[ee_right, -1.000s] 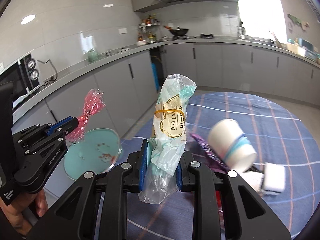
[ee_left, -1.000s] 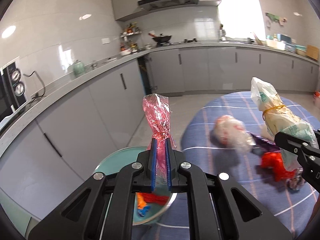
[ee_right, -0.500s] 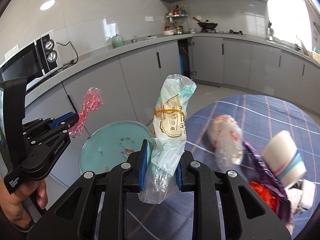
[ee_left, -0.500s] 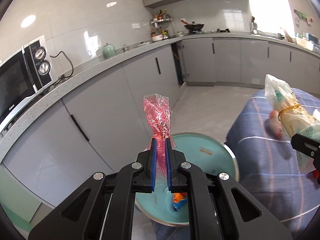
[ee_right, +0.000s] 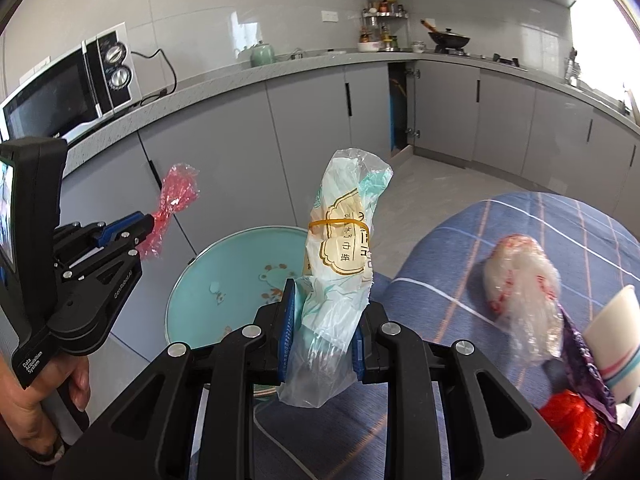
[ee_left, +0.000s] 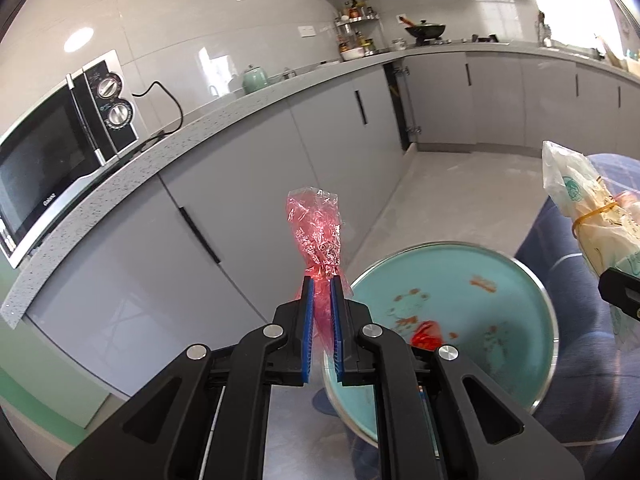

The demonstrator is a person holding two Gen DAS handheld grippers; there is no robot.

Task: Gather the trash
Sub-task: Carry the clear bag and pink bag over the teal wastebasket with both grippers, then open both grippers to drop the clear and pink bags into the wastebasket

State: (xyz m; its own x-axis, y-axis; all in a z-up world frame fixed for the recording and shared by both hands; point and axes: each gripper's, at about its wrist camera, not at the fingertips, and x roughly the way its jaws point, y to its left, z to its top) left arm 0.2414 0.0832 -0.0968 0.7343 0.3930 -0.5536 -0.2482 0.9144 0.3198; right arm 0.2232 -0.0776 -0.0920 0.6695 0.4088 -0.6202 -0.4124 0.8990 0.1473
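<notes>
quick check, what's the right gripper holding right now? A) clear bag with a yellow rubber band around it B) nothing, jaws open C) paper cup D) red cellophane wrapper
A: in the right wrist view the right gripper has its jaws closed on a clear bag with a yellow rubber band; the red cellophane wrapper is in the left gripper, and the paper cup lies on the table.

Open floor (ee_left: 460, 184) lies between the grey cabinets (ee_left: 248, 184) and the round bench (ee_right: 520, 240), a clear lane beyond the teal basin (ee_left: 460, 360). Above the basin's mouth the space is free. The left tongs (ee_left: 321, 320), clamping a red wrapper (ee_left: 316, 236), and the right tongs (ee_right: 322, 344), clamping a banded plastic bag (ee_right: 344, 248), flank it. On the bench, a clear wad (ee_right: 524, 288), paper cup (ee_right: 616, 344) and red scrap (ee_right: 572, 424) crowd the right edge.
</notes>
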